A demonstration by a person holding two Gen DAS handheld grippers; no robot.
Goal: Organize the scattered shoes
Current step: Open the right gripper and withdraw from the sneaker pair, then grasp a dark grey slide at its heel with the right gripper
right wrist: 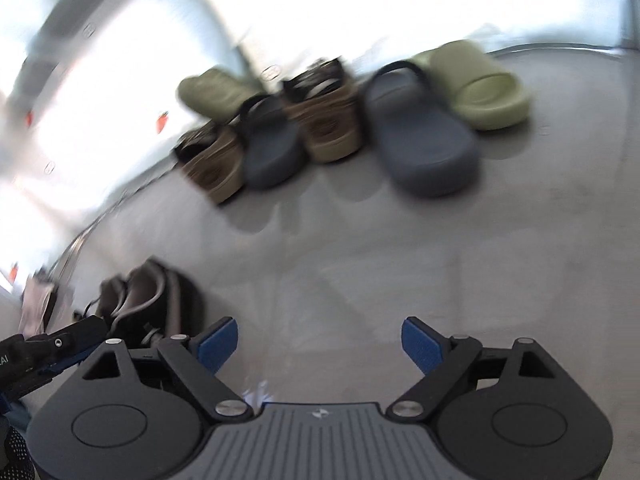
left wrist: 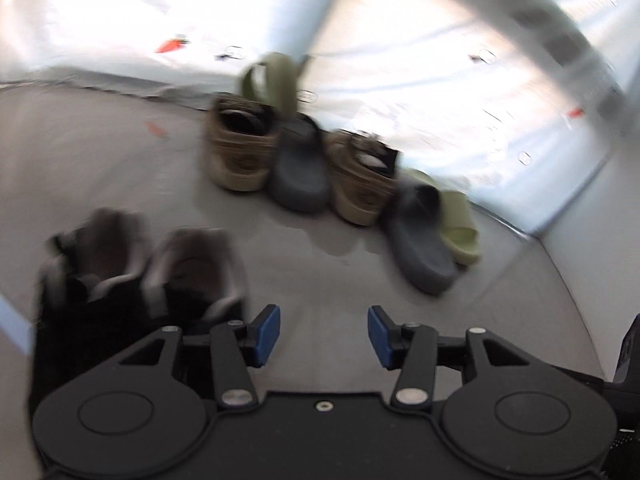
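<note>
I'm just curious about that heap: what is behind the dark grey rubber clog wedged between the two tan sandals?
Behind the dark grey rubber clog an olive green slide is propped up against the white wall. Its lower part is hidden by the clog and the tan sandals.

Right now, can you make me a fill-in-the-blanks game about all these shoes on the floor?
1. The jaws of the left gripper and the right gripper stand open and hold ____.
2. The green slide at the far right of the pile lies beside a dark ____ slide.
3. The number of tan sandals, and, in the pile is ____.
4. The dark pair of shoes stands apart from the pile, on the grey ____.

Missing words: nothing; grey; two; floor
</note>
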